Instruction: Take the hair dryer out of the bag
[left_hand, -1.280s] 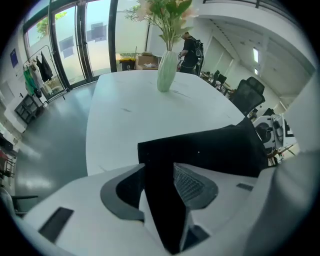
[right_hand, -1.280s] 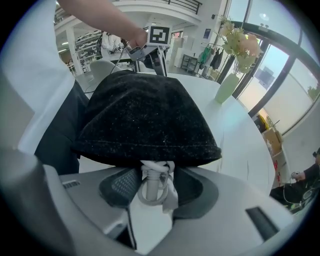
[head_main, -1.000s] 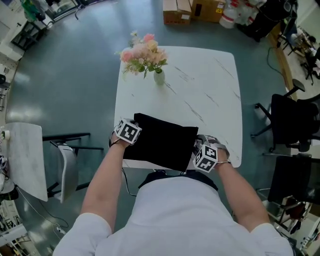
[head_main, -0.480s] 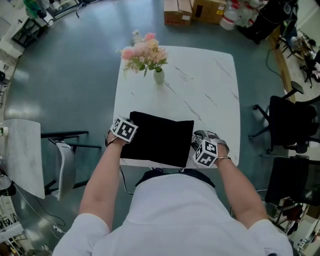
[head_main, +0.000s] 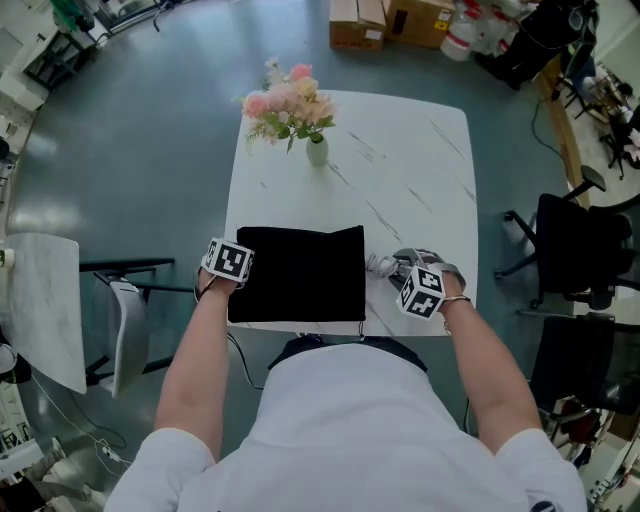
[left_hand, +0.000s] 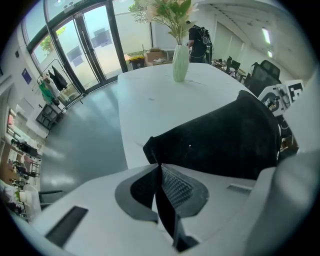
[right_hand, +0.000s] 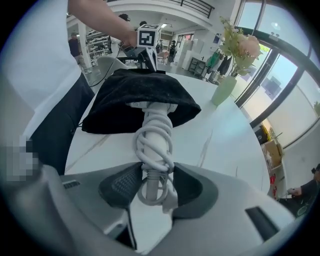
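Our left gripper (left_hand: 161, 172) is pinched together on a corner of the bag (left_hand: 225, 140); our right gripper (right_hand: 150, 187) clamps the hair dryer (right_hand: 155, 132) by its cord-wrapped handle, head hidden in the bag mouth just ahead of those jaws. We should draw the two straight apart

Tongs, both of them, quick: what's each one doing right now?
Left tongs: closed on a corner of the black fabric bag.
Right tongs: closed on the cord-wrapped handle of the white hair dryer sticking out of the bag.
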